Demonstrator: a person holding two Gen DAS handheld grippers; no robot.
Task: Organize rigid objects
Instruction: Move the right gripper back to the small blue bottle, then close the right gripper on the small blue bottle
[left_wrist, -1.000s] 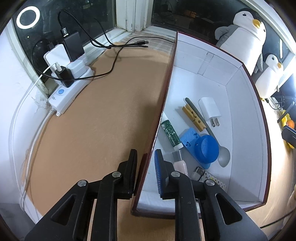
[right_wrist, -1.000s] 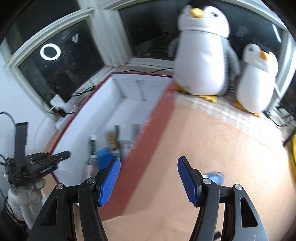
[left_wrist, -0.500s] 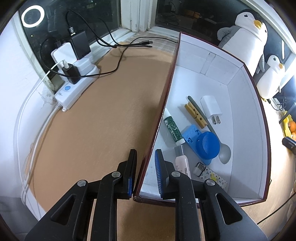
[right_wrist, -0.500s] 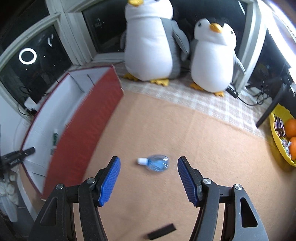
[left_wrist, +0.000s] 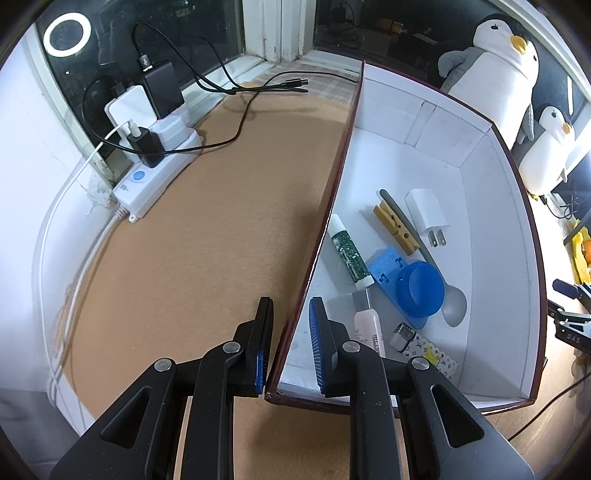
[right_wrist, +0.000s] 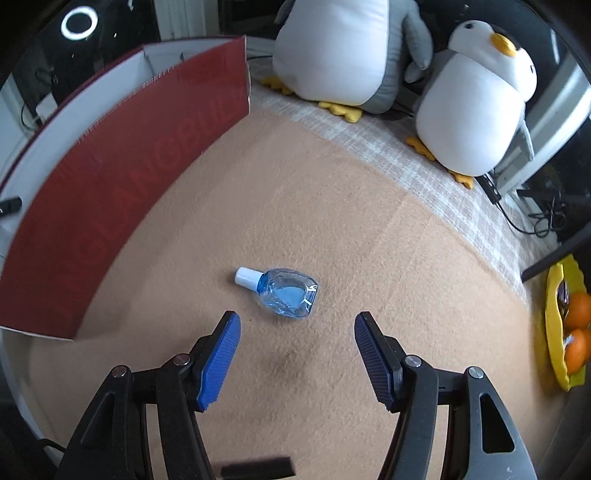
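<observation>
A red cardboard box (left_wrist: 424, 155) with a white inside is seen on a tan felt table (left_wrist: 207, 221). The left gripper (left_wrist: 290, 325) is placed over the box's near left wall, one finger outside and one inside, and the fingers are drawn close on either side of that wall; whether the pads actually press on it cannot be told. Inside the box, a green-and-white tube (left_wrist: 349, 251), a wooden clothespin (left_wrist: 395, 230), a white charger plug (left_wrist: 426, 216), a metal spoon (left_wrist: 452, 302), a blue plastic piece (left_wrist: 406, 280) and a pink bottle (left_wrist: 369, 325) are laid together on the floor. In the right wrist view, the right gripper (right_wrist: 295, 328) is held pointing down over the felt with its fingers wide apart and nothing between them. A small clear blue bottle (right_wrist: 284, 291) with a white cap is lying on its side just beyond the fingertips, well apart from the box. Two plush penguins (right_wrist: 472, 110) are seated at the far edge.
</observation>
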